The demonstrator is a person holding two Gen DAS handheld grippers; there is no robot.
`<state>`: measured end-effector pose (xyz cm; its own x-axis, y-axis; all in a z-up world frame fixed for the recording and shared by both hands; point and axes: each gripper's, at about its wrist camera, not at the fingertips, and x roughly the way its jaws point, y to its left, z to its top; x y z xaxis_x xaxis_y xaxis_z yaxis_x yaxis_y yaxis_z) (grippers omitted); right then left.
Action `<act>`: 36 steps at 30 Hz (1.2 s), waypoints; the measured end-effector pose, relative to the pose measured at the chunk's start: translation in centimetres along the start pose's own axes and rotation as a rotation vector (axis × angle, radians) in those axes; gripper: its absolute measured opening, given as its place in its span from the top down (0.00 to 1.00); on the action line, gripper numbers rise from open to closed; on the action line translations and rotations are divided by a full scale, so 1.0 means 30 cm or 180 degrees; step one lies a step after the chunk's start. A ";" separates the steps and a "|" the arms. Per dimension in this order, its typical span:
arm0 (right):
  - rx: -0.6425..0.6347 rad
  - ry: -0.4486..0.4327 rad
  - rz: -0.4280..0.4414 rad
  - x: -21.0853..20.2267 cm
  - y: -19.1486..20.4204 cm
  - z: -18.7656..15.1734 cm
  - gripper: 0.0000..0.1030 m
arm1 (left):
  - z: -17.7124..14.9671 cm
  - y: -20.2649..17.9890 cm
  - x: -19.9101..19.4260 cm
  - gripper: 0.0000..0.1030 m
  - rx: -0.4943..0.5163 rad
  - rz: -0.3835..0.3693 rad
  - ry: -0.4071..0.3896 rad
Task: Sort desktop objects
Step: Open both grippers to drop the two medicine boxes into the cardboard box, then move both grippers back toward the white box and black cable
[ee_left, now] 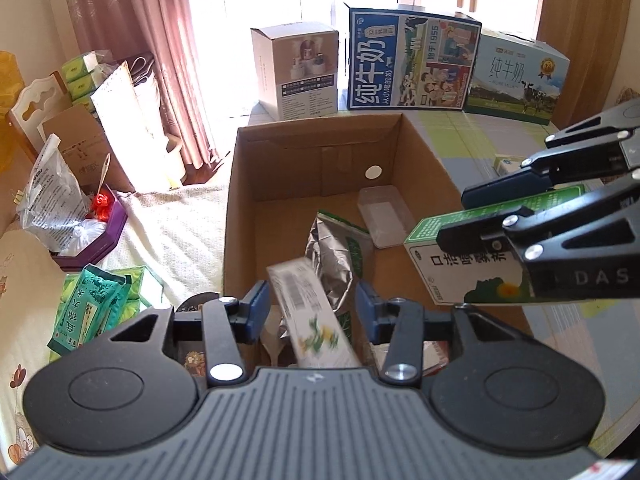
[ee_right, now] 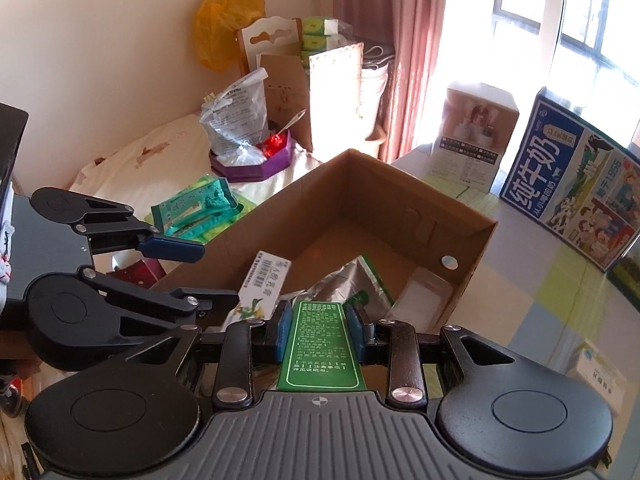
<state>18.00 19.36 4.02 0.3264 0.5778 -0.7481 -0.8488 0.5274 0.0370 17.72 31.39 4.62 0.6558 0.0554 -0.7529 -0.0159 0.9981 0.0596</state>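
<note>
left gripper [ee_left: 310,306]: jaws apart over the cardboard box [ee_left: 424,148], blurred white carton [ee_left: 316,320] between the pads with gaps either side | right gripper [ee_right: 320,330]: clamped on a green medicine box [ee_right: 320,352] above the box's near edge | in box: foil pouch [ee_left: 332,248], clear plastic container [ee_left: 384,216]

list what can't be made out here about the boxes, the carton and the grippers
- Long white box, left wrist view: motion-blurred; print unreadable; contact with left gripper pads unclear.
- Brown cardboard carton floor, both views: near part hidden by gripper bodies and crumpled silver foil bag.
- Green-and-white medicine box, right wrist view: lower end hidden beneath right gripper.
- Small white box, right wrist view: label too small.
</note>
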 end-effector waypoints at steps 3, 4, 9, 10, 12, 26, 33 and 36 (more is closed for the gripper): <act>0.0048 -0.0005 0.0006 0.024 -0.007 0.001 0.73 | -0.018 0.012 0.002 0.60 -0.0010 0.0052 0.0007; 0.0068 -0.0012 0.0017 0.030 -0.009 0.001 0.73 | -0.025 0.018 0.001 0.59 -0.0016 0.0058 0.0005; 0.0106 -0.0097 0.0106 0.046 -0.020 0.002 0.56 | -0.048 0.027 -0.001 0.59 -0.0029 0.0047 0.0030; 0.0110 -0.0124 0.0089 0.041 -0.027 -0.002 0.50 | -0.051 0.024 -0.001 0.59 -0.0010 0.0037 0.0036; 0.0154 -0.0157 0.0066 0.025 -0.049 -0.012 0.45 | -0.056 0.017 -0.007 0.58 0.0012 0.0026 0.0031; 0.0465 -0.0091 -0.0218 -0.159 -0.223 -0.239 0.29 | -0.051 -0.088 -0.064 0.48 0.0093 -0.0109 -0.0057; 0.0647 -0.0025 -0.0364 -0.267 -0.296 -0.386 0.19 | -0.047 -0.189 -0.104 0.43 0.0206 -0.0191 -0.0077; 0.0695 -0.0011 -0.0431 -0.320 -0.321 -0.439 0.14 | -0.048 -0.239 -0.122 0.36 0.0261 -0.0231 -0.0087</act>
<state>17.57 0.53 2.12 0.4327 0.4948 -0.7536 -0.6875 0.7219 0.0792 14.34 24.06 6.00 0.6733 -0.0188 -0.7391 0.0934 0.9938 0.0598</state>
